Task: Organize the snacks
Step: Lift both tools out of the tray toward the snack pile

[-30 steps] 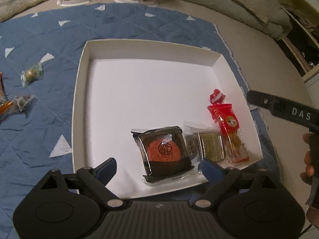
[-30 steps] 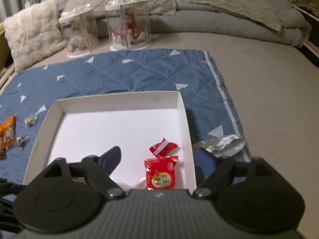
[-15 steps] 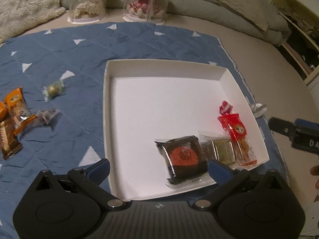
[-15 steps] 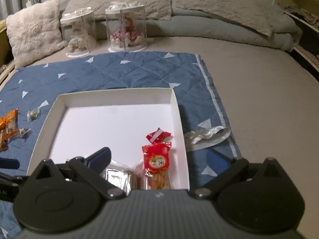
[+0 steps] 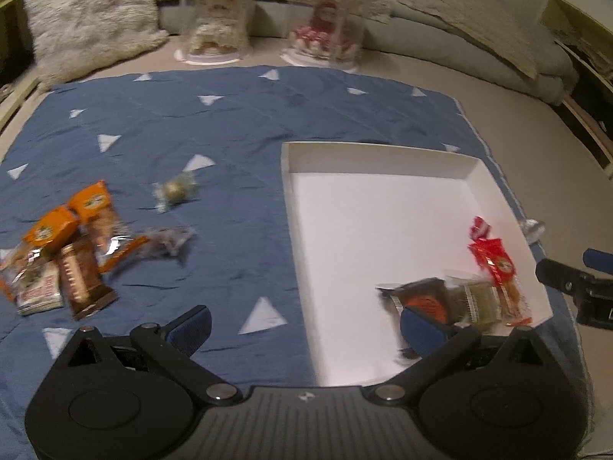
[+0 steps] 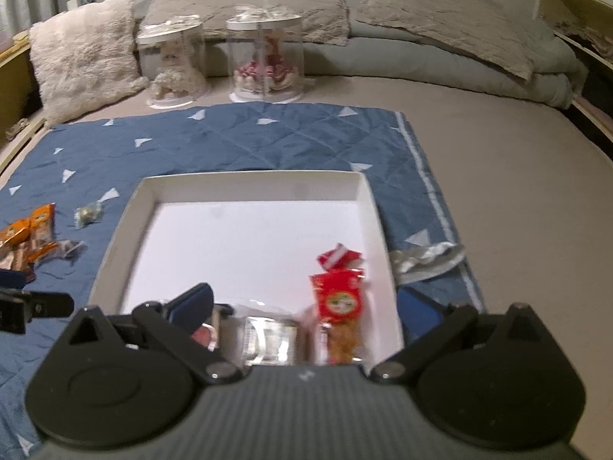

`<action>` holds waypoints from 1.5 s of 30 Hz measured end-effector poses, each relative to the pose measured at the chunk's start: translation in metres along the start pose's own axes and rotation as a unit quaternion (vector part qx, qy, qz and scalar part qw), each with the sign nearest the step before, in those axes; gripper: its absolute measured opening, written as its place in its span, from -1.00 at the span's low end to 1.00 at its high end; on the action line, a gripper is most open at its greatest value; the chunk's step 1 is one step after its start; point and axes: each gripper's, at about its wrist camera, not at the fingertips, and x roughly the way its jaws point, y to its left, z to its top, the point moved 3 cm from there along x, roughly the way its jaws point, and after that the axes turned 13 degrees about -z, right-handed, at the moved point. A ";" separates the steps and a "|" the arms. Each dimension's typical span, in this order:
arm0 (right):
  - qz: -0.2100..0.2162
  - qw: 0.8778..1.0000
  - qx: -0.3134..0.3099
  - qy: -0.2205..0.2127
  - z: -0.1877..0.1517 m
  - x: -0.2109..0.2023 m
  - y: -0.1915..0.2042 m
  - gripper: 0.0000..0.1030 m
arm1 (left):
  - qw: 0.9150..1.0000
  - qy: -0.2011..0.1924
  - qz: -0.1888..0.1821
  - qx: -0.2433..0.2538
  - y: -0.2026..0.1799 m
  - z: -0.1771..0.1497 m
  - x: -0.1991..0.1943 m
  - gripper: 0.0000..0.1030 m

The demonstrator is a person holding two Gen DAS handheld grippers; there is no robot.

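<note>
The left tool (image 5: 302,326) hangs wide and empty, its jaws having just opened. The loose snack pile (image 5: 65,257) lies on the blue quilt (image 5: 230,96) to its left, outside the white box (image 5: 490,176). The right tool (image 6: 306,314), likewise just opened, wide and empty, hovers over the box, farther away.

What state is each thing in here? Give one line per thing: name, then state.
Left gripper: open, nothing held; jaws just opened.
Right gripper: open, nothing held; jaws just opened.
White box: lidless, mostly bare.
Red snack packet: lying flat inside the box.
Orange snack packets: piled on the blue quilt, outside the box.
</note>
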 end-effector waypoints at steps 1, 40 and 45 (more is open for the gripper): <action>0.003 1.000 -0.004 -0.001 0.000 0.000 0.006 0.99 | 1.000 -0.002 0.004 -0.003 0.006 0.000 -0.003 1.00; 0.149 0.982 -0.112 -0.010 0.035 0.013 0.236 0.99 | 0.978 -0.075 0.095 -0.172 0.208 -0.016 -0.072 1.00; 0.166 0.981 -0.098 -0.001 0.051 0.029 0.246 0.97 | 0.975 -0.068 0.098 -0.189 0.227 -0.013 -0.059 1.00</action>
